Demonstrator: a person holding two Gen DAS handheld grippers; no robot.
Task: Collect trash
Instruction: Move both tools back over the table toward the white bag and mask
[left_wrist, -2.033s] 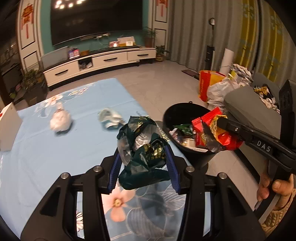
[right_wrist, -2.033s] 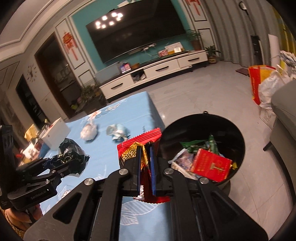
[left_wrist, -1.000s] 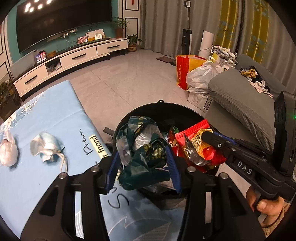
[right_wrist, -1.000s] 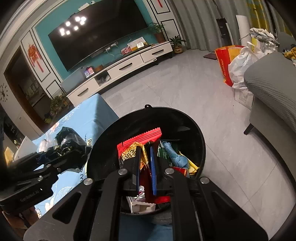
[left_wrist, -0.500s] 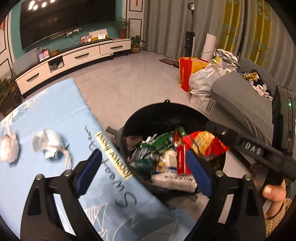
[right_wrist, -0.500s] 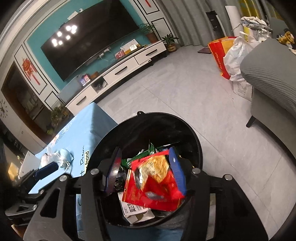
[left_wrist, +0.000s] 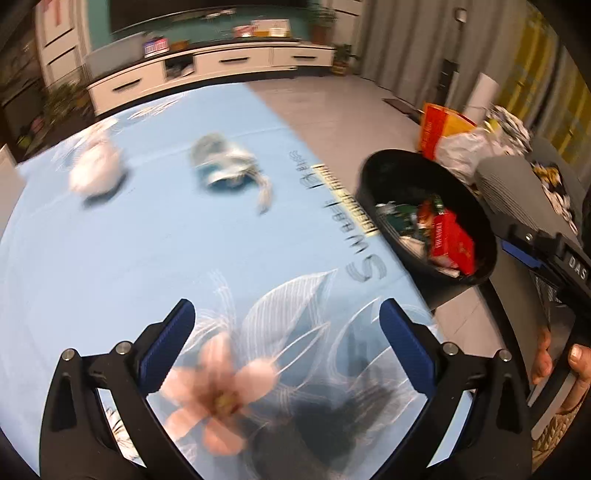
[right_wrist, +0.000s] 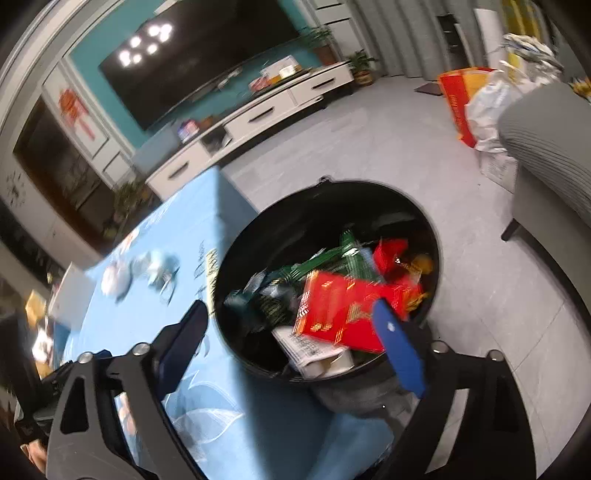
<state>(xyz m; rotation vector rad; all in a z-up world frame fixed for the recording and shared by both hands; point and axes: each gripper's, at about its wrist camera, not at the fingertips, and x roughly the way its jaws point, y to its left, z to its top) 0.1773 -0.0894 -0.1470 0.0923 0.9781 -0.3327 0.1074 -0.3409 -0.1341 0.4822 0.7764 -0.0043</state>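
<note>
The left gripper (left_wrist: 286, 339) has just spread its jaws wide, with nothing between them, above the blue flowered tablecloth (left_wrist: 155, 258). The right gripper (right_wrist: 295, 341) has likewise just been opening and stands wide and empty over the black bin (right_wrist: 436, 236), where the red snack packet (right_wrist: 343, 314) and green wrapper (right_wrist: 273, 299) lie. A crumpled mask (left_wrist: 225, 166) and a white wad (left_wrist: 96, 170) lie on the cloth

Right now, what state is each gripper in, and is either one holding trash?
Left gripper: open, jaws just opened, nothing between them.
Right gripper: open, jaws just opened, nothing held; red wrapper lies in the bin.
</note>
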